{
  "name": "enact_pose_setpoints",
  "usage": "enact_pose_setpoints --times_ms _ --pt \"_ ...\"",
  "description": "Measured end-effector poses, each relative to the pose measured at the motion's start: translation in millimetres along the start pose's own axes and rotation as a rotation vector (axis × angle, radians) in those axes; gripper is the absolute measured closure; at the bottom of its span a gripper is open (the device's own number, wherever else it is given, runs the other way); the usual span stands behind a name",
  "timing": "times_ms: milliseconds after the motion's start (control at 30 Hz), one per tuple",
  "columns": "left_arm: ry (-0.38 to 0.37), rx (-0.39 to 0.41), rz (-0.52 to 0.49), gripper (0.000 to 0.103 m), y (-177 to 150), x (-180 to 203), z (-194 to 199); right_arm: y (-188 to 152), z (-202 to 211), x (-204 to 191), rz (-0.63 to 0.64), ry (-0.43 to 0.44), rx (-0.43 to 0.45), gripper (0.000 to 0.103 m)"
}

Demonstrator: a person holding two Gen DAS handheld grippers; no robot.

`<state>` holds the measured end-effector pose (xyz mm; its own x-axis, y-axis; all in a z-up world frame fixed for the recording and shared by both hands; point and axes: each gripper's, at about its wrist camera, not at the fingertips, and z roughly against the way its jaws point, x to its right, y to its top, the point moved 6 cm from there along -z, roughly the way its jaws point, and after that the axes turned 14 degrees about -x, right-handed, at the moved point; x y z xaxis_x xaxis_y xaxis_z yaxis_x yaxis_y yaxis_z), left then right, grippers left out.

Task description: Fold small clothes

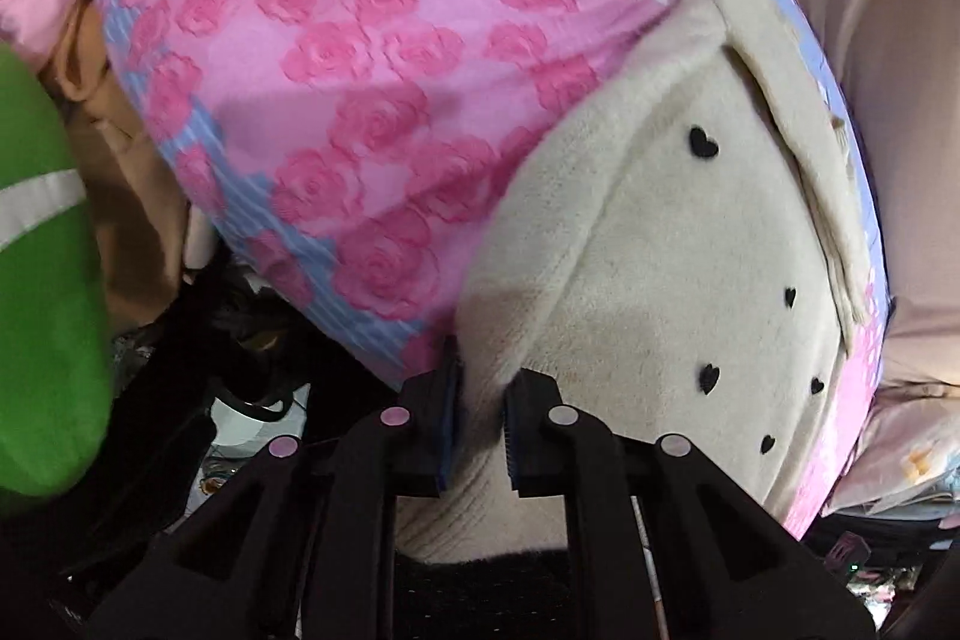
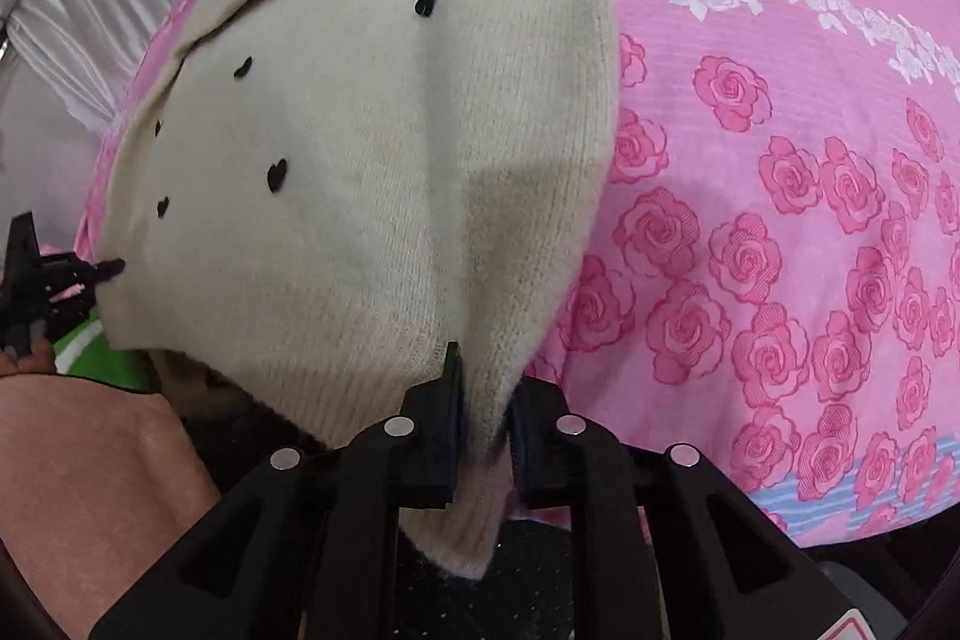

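Observation:
A cream knit sweater [image 1: 660, 244] with small black hearts lies on a pink rose-print bedsheet [image 1: 360, 58]. My left gripper [image 1: 483, 418] is shut on the sweater's near hem. In the right wrist view the same sweater [image 2: 372, 160] spreads ahead, a sleeve folded across its far end. My right gripper [image 2: 486, 412] is shut on the hem near the sweater's right corner. The left gripper [image 2: 48, 280] shows at the left edge of that view, at the sweater's other corner. The hem between both grippers is lifted a little off the sheet [image 2: 780, 220].
A green garment with a white stripe [image 1: 42, 280] and a tan garment [image 1: 126, 196] lie at the left. Dark clutter [image 1: 240, 340] sits below the bed edge. Pale bedding [image 1: 912, 400] lies at the right. A white curtain [image 2: 78, 34] hangs far left.

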<state>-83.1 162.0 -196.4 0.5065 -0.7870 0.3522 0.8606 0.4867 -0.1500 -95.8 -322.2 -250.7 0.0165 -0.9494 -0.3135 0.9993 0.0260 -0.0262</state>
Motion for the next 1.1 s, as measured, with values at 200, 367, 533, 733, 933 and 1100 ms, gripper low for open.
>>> enact_pose_setpoints --times_ms 200,367,533,733,933,1100 --pt "-0.087 0.183 -0.028 0.074 41.0 27.5 72.0 62.6 85.4 39.5 -0.092 0.007 0.222 0.047" --pt "-0.164 0.310 -0.081 0.029 124.2 96.1 103.0 170.9 113.9 61.1 -0.177 0.111 0.342 0.041" --pt "-0.116 0.276 -0.120 0.024 222.9 167.7 50.0 265.1 87.1 75.0 -0.244 0.101 0.332 0.041" --pt "-0.062 0.238 -0.116 0.025 289.7 195.9 -15.2 325.0 61.8 75.6 -0.265 0.174 0.372 0.034" --pt "-0.076 0.236 -0.270 0.092 296.9 235.7 -18.1 336.0 70.2 54.6 -0.252 0.245 0.421 0.089" --pt "-0.159 0.314 -0.378 0.092 279.5 283.9 19.9 313.9 153.9 57.6 -0.214 0.213 0.590 0.092"
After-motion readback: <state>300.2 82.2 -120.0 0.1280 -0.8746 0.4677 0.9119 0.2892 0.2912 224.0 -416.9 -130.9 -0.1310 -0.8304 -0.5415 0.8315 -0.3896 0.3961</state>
